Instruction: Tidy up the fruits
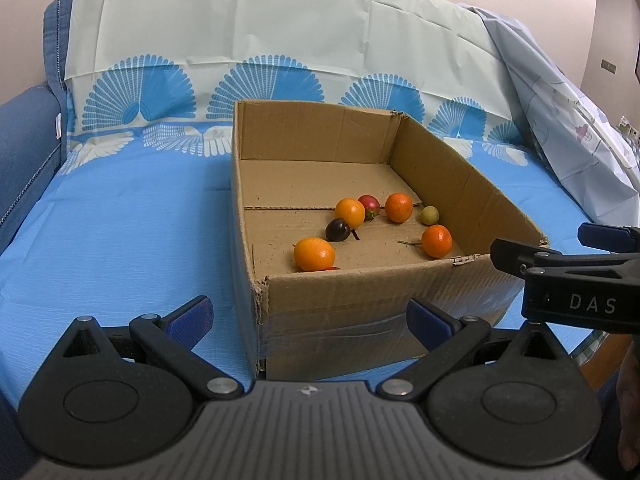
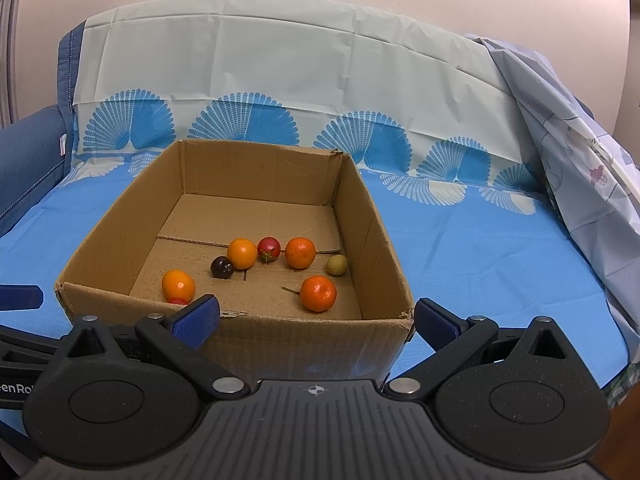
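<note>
A blue patterned sheet (image 2: pixel 460 248) covers the bed; an open cardboard box (image 2: pixel 372 216) sits on it

white letters "das" on the right gripper (image 1: pixel 560 248) body (left wrist view); cut-off "enro" on the left gripper (image 2: pixel 20 296) body.

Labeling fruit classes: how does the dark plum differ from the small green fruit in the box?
The dark plum is near-black and glossy; the small green fruit is pale yellow-green and matte. The plum looks slightly larger. The plum touches an orange left of centre; the green fruit sits alone near the right wall. Both are round and rest on the cardboard box floor.
</note>
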Available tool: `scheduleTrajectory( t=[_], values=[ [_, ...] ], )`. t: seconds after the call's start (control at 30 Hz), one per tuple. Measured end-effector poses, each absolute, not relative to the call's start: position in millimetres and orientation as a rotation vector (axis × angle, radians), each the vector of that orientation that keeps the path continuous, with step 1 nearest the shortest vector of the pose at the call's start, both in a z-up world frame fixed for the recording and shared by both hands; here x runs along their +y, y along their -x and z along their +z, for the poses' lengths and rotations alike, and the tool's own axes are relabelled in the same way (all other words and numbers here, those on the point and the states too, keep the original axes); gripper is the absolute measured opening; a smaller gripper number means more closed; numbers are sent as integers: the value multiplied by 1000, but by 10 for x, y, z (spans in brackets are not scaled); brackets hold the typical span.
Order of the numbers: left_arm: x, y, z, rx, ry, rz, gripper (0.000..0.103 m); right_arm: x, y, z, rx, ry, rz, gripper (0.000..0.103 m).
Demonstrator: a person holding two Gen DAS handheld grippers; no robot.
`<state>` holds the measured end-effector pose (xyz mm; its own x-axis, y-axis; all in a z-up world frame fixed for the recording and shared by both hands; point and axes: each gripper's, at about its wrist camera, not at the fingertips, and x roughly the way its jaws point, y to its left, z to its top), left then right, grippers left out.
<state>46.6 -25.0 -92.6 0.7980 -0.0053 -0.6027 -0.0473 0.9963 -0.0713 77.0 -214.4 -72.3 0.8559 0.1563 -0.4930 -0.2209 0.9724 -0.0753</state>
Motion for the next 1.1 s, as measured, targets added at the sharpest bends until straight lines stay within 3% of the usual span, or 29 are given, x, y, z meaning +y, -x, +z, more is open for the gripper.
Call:
scheduleTrajectory(
  t=[1.1],
  values=[
    [-234,-504,-919,648,80,21,103,-2120,-804,-723,513,126,199,102]
  ],
)
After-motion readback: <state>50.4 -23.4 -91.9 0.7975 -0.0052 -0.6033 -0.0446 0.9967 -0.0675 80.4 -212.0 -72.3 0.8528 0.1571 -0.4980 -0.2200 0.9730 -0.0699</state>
